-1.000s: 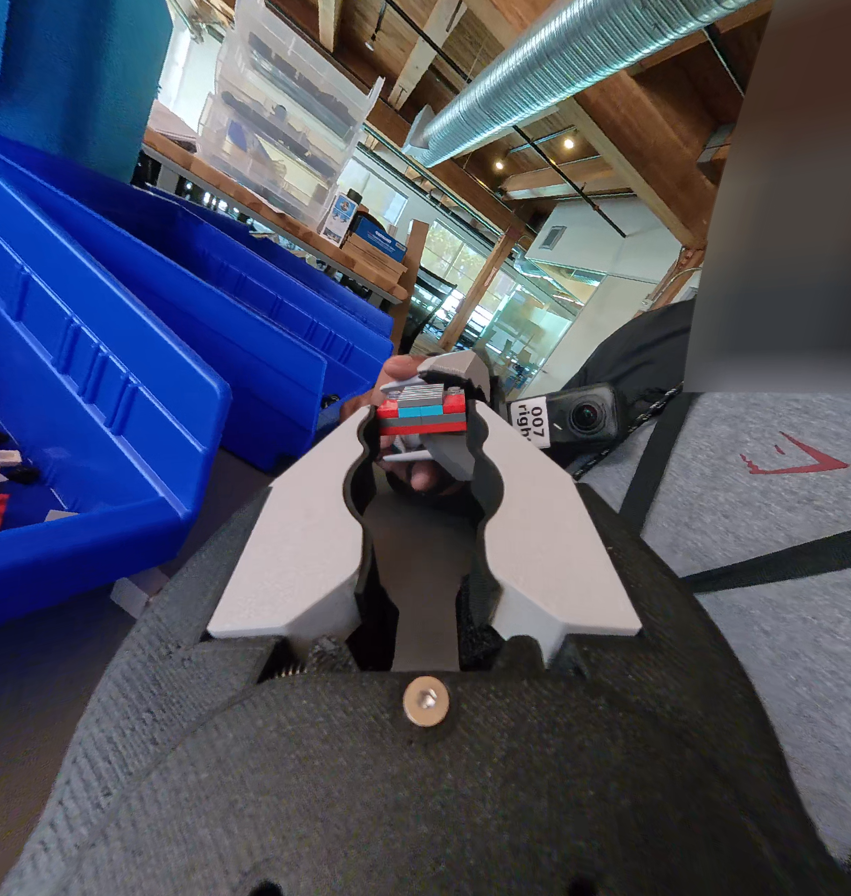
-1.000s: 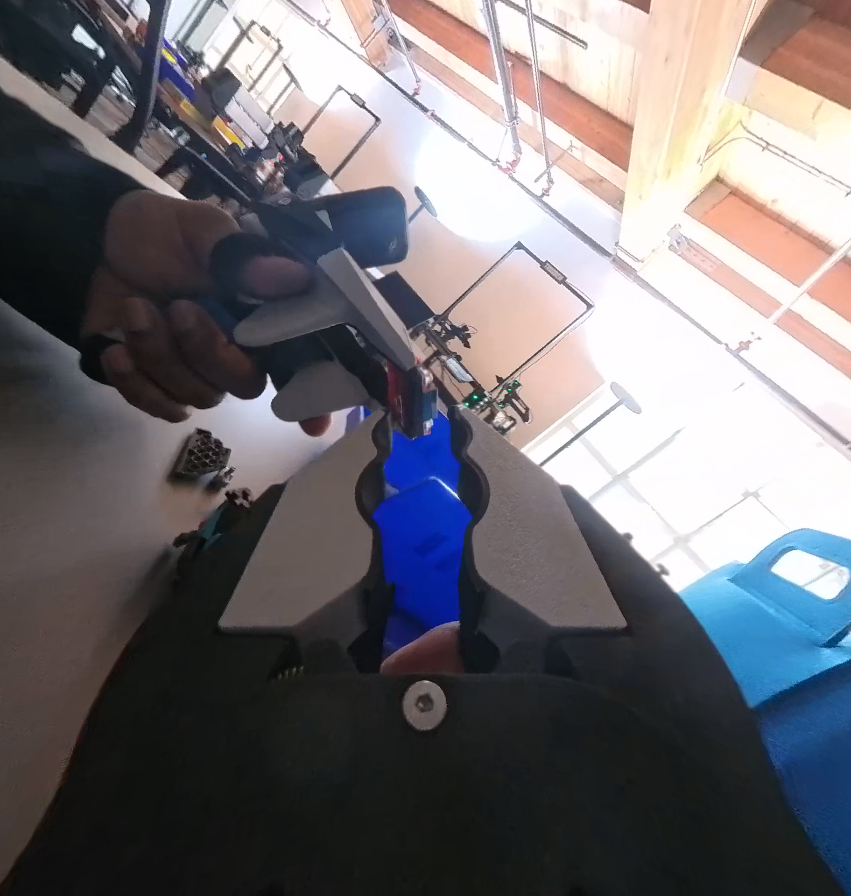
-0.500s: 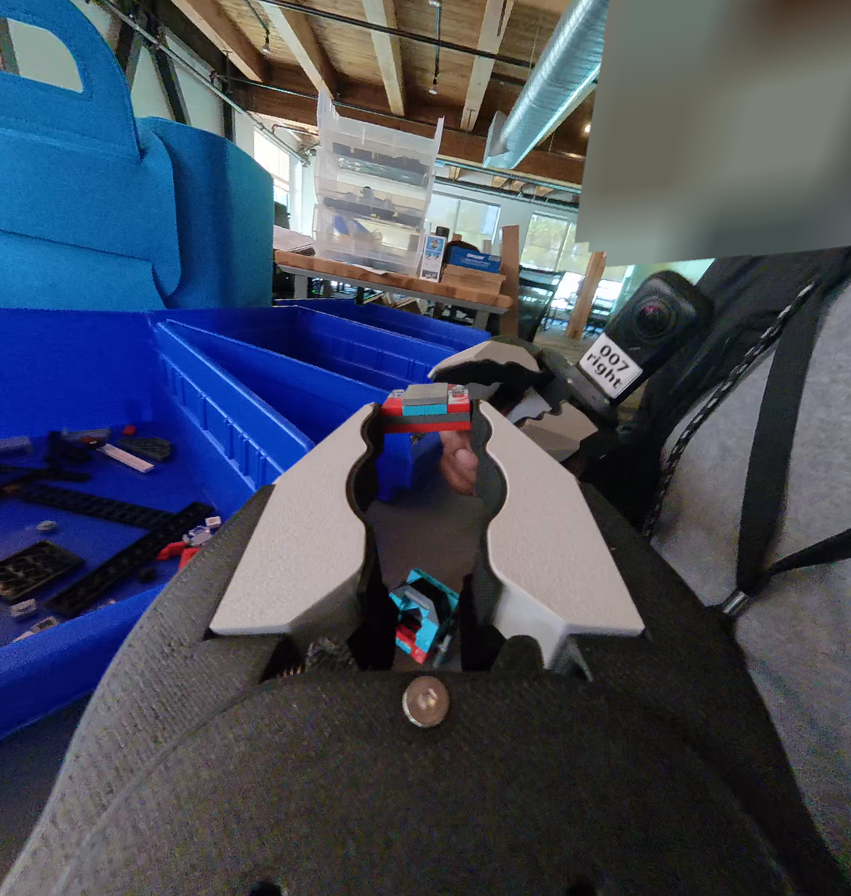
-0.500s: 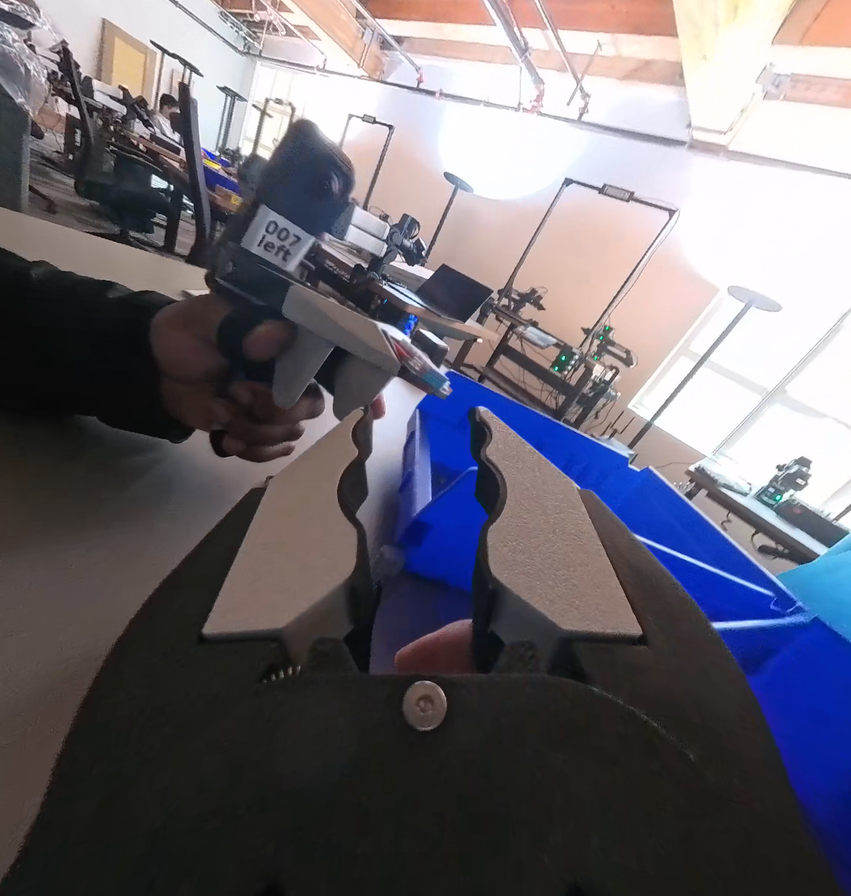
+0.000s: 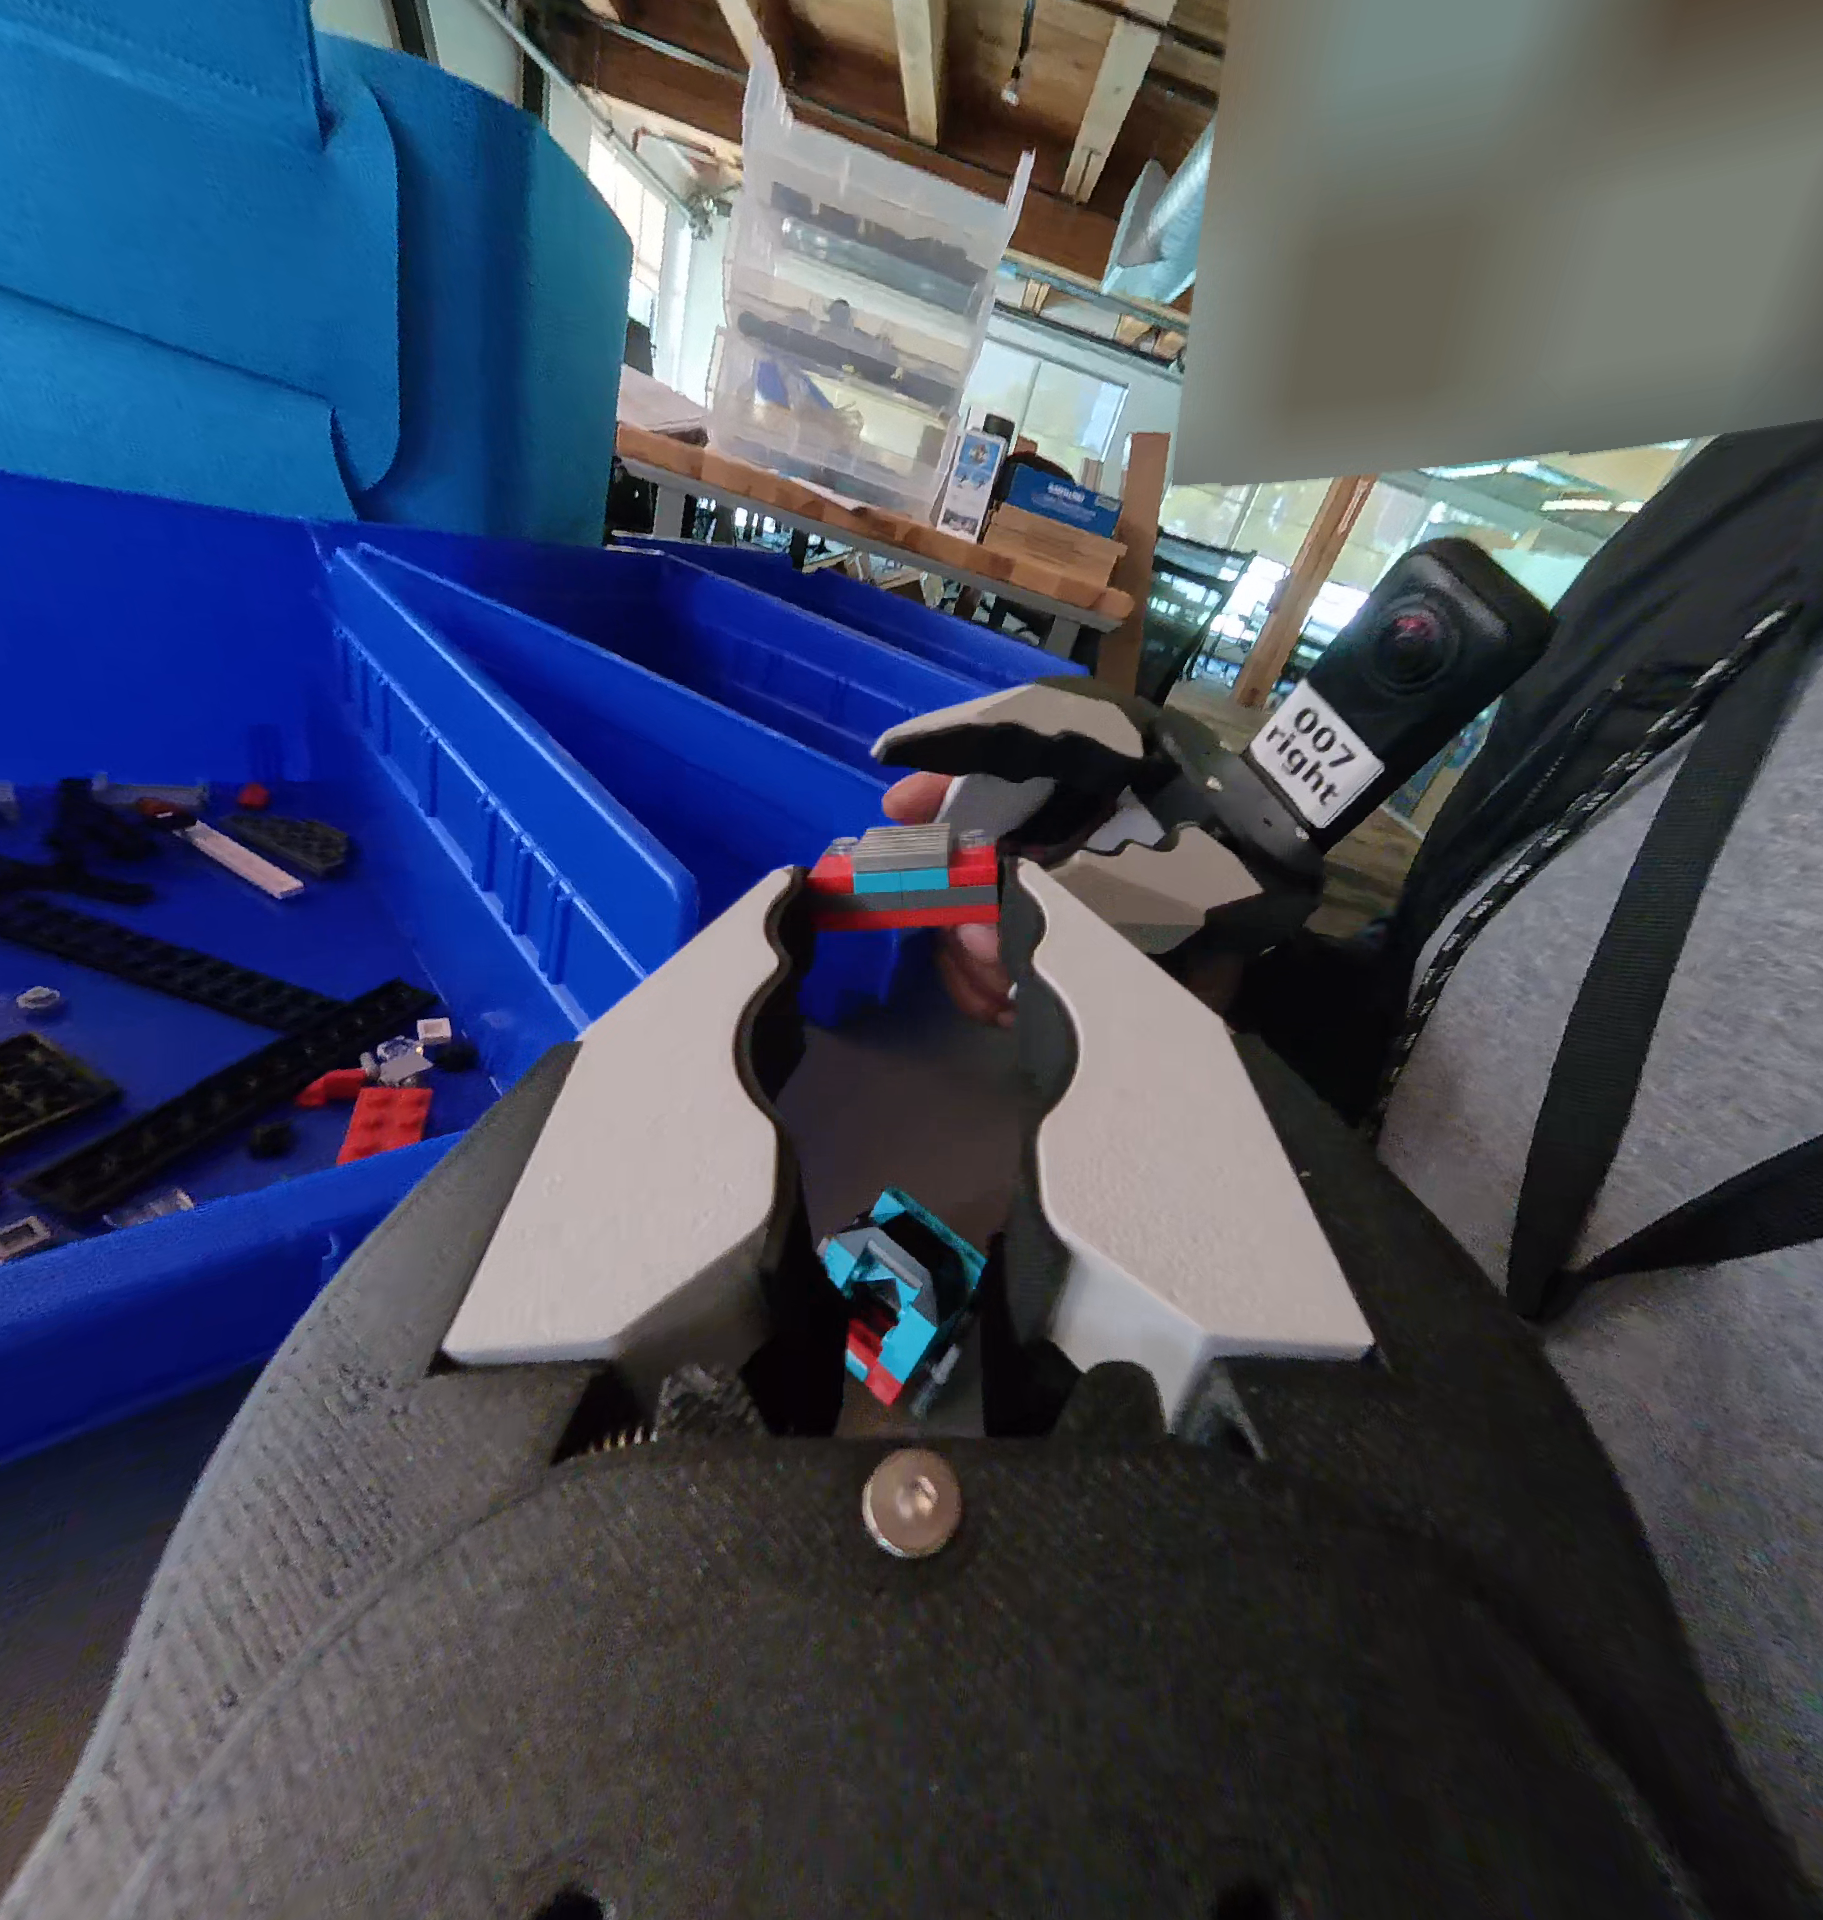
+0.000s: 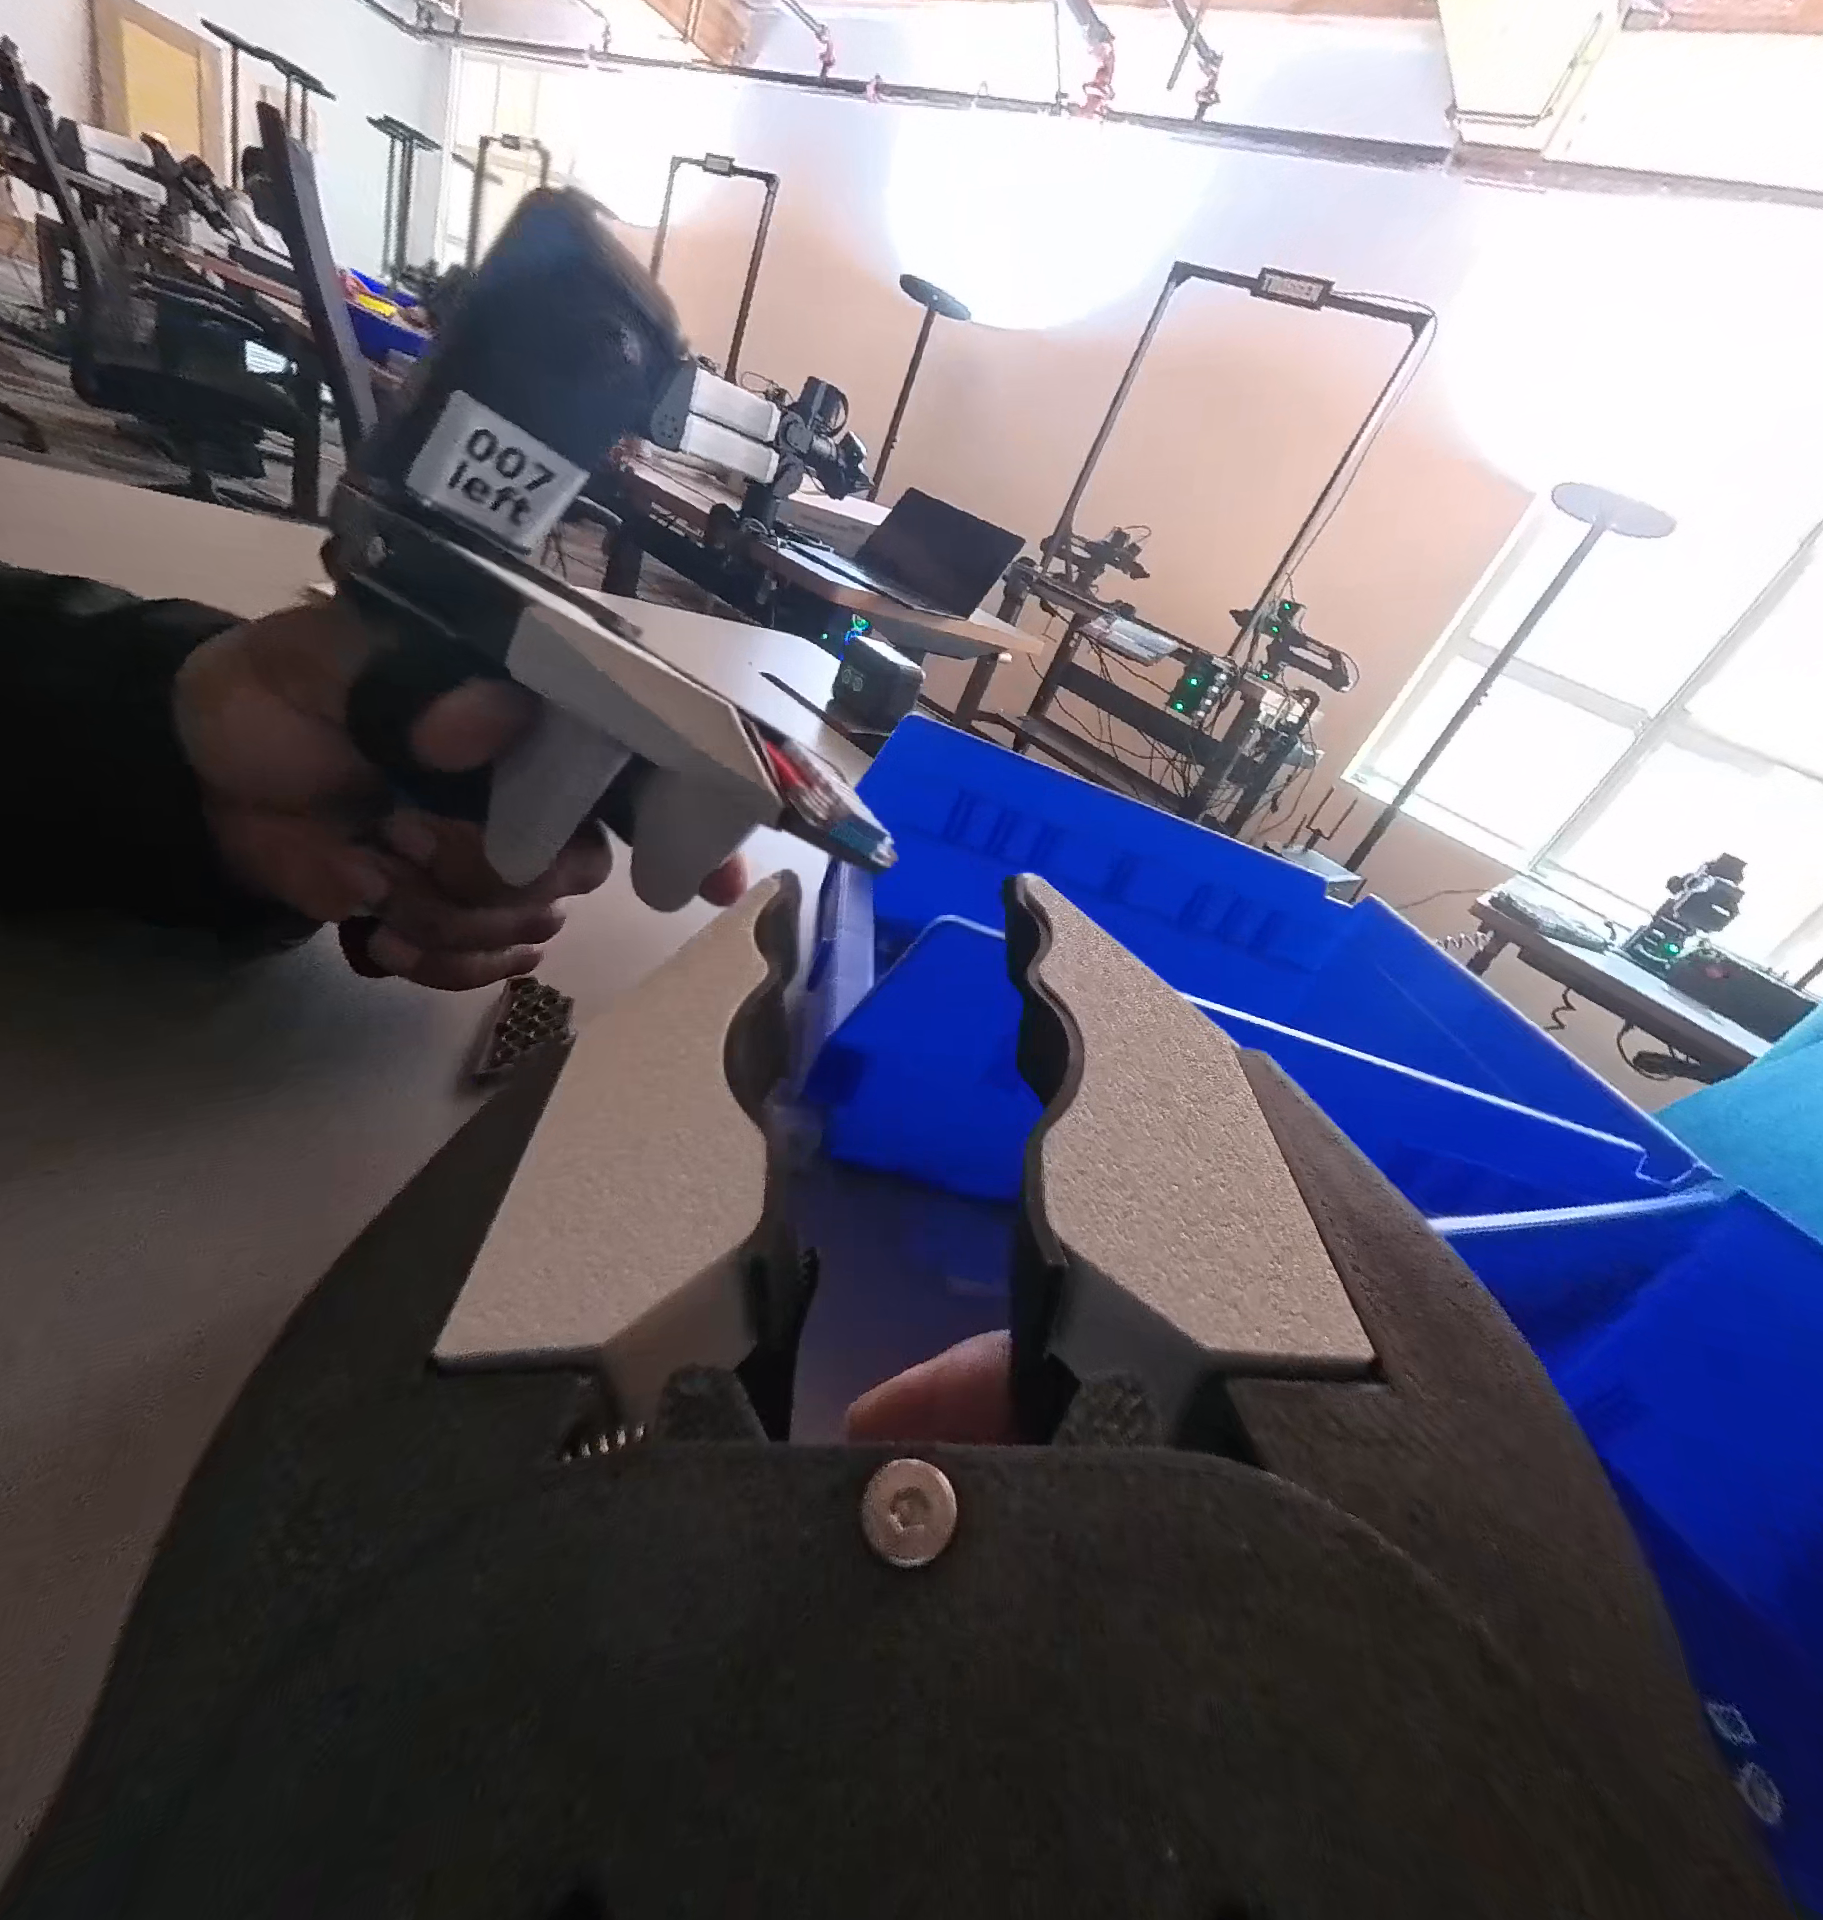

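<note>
My left gripper (image 5: 902,894) is shut on a small brick stack (image 5: 905,883) of red, grey and teal layers, held in the air above the table. The stack also shows in the right wrist view (image 6: 834,810), sticking out of the left gripper's tips. My right gripper (image 6: 896,914) is open and empty, just below and right of that stack, not touching it. In the left wrist view the right gripper (image 5: 1000,769) sits just behind the stack with its jaws apart. A teal, red and grey brick model (image 5: 896,1299) lies on the table under my left gripper.
Blue bins (image 5: 533,790) stand to the left; the nearest bin (image 5: 159,1340) holds black plates and loose red and white bricks. A small grey studded piece (image 6: 522,1029) lies on the grey table (image 6: 159,1143). A person in grey stands at right. Less than 4 cm separates the two grippers' tips.
The right gripper has drawn back from the brick stack and opened. Both grippers have tilted down and level, so the bins and table now show.
</note>
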Demonstrator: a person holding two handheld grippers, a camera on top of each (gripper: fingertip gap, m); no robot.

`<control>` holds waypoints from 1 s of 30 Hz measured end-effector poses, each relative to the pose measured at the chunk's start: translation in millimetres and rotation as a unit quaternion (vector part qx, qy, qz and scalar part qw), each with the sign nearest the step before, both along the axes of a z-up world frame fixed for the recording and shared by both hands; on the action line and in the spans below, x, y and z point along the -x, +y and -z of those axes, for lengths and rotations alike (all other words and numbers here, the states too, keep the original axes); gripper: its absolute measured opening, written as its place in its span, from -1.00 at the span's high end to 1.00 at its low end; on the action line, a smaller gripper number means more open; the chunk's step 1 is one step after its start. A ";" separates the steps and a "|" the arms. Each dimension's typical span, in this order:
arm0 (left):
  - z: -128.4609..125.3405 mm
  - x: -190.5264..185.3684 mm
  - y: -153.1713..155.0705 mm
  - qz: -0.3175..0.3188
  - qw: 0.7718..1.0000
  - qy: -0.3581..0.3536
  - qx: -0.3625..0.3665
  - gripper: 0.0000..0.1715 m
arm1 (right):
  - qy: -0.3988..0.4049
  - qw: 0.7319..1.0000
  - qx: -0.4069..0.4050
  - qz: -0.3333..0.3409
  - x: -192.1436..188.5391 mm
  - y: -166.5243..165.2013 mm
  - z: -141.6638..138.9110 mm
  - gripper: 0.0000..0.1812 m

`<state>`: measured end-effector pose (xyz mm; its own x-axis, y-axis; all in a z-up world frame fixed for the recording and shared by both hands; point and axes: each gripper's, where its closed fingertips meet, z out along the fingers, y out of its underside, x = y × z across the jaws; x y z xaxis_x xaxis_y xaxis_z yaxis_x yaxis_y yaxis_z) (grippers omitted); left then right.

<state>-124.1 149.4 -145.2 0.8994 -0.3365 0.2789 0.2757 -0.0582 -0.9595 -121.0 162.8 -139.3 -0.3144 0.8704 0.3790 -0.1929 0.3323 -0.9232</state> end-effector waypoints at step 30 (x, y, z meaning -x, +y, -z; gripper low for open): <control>43.8 -10.7 5.0 -0.009 0.986 0.075 0.149 0.58 | -0.020 0.990 -0.141 -0.002 -5.4 -19.6 41.1 0.75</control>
